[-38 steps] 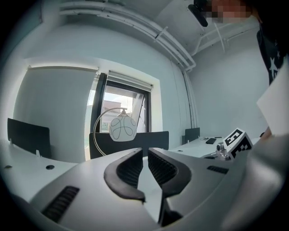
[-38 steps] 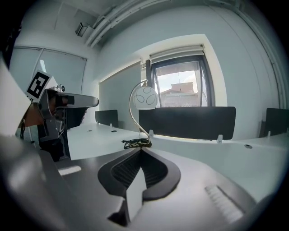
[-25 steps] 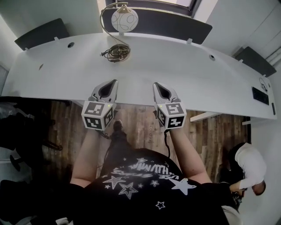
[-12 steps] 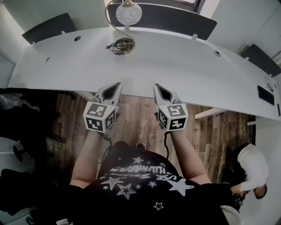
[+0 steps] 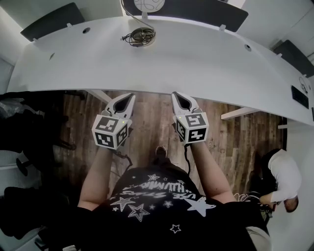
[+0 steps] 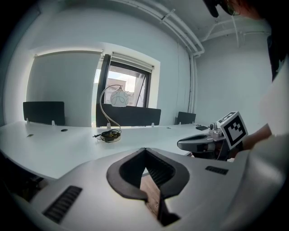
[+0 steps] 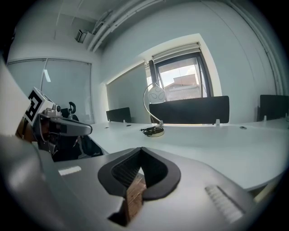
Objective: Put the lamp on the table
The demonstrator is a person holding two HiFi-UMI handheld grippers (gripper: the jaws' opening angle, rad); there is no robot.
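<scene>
The lamp stands on the far side of the white table (image 5: 206,63): a white globe shade (image 5: 149,4) on a curved stem, and a round base with its cord coiled on it (image 5: 141,36). Both gripper views show the lamp (image 6: 118,98) (image 7: 156,96) far ahead. My left gripper (image 5: 128,97) and right gripper (image 5: 175,95) hang side by side over the wooden floor, just short of the table's near edge. Each is shut with nothing between its jaws. The left gripper view shows the right gripper (image 6: 198,143) beside it.
Dark divider panels (image 5: 196,12) line the table's back edge. A black device (image 5: 299,96) lies at the table's right end. A person in white (image 5: 279,176) crouches on the floor at the lower right. Dark furniture (image 5: 29,127) stands at the left.
The table and lamp have slid up and away in the head view. Both grippers, earlier over the table's near edge, are now over the floor. They stayed shut.
</scene>
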